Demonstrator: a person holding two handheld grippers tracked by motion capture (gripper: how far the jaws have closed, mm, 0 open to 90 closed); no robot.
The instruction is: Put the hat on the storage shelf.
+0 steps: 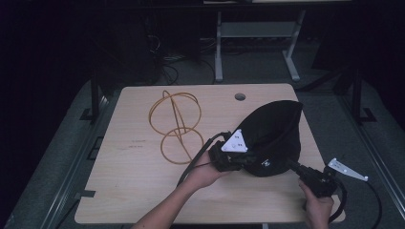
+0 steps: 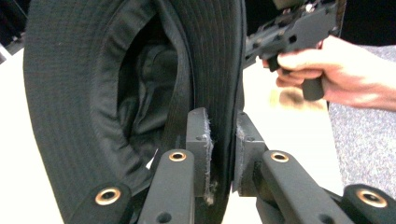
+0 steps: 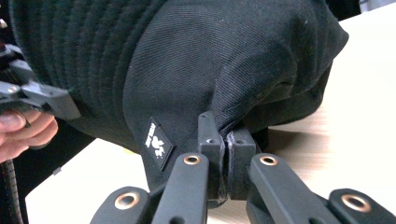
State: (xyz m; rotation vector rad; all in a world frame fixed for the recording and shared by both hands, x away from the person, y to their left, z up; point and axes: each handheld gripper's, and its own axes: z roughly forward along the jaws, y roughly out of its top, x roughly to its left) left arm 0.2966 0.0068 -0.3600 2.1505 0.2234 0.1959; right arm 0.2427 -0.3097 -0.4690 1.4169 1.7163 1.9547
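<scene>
Hat [image 1: 273,136], black fabric, is held off the bench [image 1: 133,191] between both tongs, right of the wire stand [image 1: 174,126]. Left tongs [image 1: 237,161] clamp the brim; right tongs [image 1: 292,166] pinch crown fabric. Pick-up appears done; placing it on the stand (the likely goal) remains. Left gripper view exposes the hat's inner lining [image 2: 149,88]; right gripper view shows a small sewn label [image 3: 156,142] on the crown.
</scene>
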